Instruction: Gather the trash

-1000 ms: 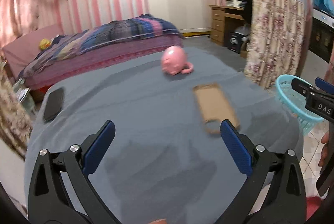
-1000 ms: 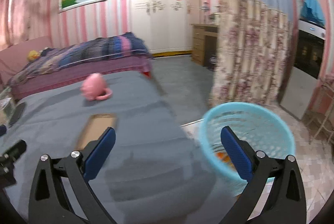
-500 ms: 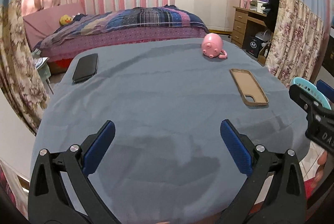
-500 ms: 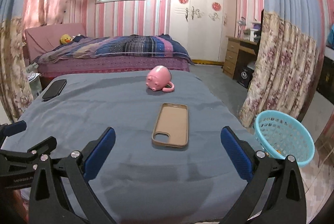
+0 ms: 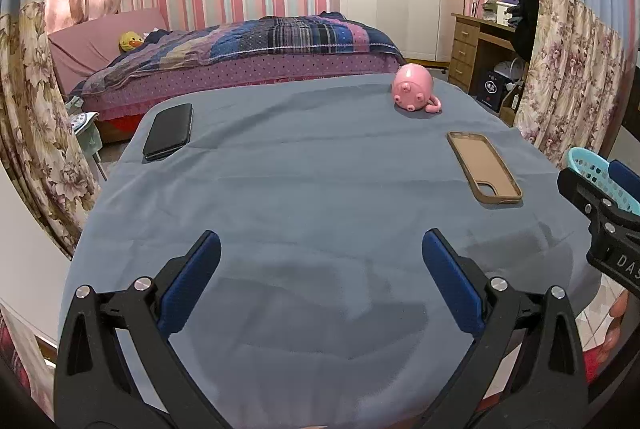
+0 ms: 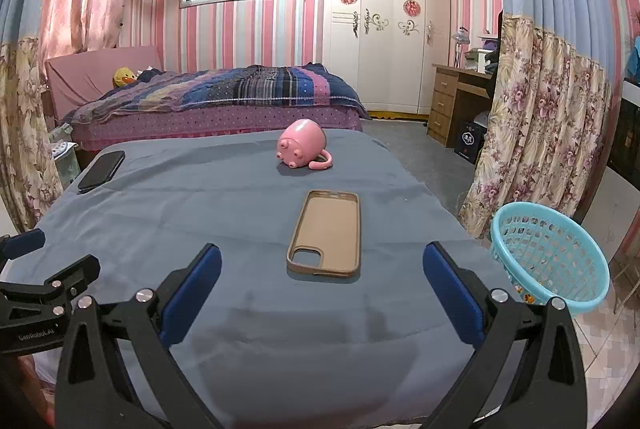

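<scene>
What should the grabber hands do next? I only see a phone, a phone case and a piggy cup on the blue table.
Probably hold back and look around. Both the left gripper and right gripper are open and empty above the table, and the phone, phone case and pig cup don't look like trash. The basket already holds a few scraps.

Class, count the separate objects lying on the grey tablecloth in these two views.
3: a black phone at the far left corner, a pink pig-shaped mug on its side far centre, and a tan phone case nearer, right of centre.
</scene>
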A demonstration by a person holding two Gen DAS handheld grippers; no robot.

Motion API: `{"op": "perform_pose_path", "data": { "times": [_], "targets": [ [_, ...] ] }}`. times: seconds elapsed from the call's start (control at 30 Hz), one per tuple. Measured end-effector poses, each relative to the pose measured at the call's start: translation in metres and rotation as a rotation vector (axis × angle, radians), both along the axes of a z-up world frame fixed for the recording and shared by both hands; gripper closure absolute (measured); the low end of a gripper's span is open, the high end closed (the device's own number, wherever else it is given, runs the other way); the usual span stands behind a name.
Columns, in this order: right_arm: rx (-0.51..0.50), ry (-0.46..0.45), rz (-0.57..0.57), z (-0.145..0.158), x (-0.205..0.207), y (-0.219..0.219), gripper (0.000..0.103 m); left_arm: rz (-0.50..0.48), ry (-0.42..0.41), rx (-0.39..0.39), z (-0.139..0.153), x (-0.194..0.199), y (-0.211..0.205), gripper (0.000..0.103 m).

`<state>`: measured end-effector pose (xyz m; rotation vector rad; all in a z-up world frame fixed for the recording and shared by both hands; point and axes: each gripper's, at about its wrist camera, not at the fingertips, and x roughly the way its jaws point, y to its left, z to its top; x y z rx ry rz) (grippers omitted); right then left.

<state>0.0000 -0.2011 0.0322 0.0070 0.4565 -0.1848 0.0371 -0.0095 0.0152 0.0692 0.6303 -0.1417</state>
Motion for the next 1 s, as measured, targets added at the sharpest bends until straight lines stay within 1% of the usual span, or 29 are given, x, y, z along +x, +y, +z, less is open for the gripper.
{"op": "perform_pose_path", "data": {
  "times": [0.2, 0.43, 0.77, 1.0],
  "targets": [
    [-0.009, 0.000, -0.014, -0.001, 0.002, -0.003, 0.005, -0.006, 0.005, -0.022, 0.001, 0.002, 0.000, 0.006],
    [-0.004, 0.001, -0.050, -0.003, 0.001, -0.006, 0.005, -0.008, -0.010, -0.037, 0.003, 0.003, -0.001, 0.006],
    [-0.033, -0.014, -0.036, -0.003, 0.000, -0.002, 0.005, -0.030, -0.045, -0.012, 0.009, -0.002, -0.010, 0.006],
    [-0.033, -0.020, -0.028, -0.002, 0.000, -0.002, 0.005, -0.035, -0.051, 0.002, 0.011, -0.002, -0.010, 0.006]
  ]
}}
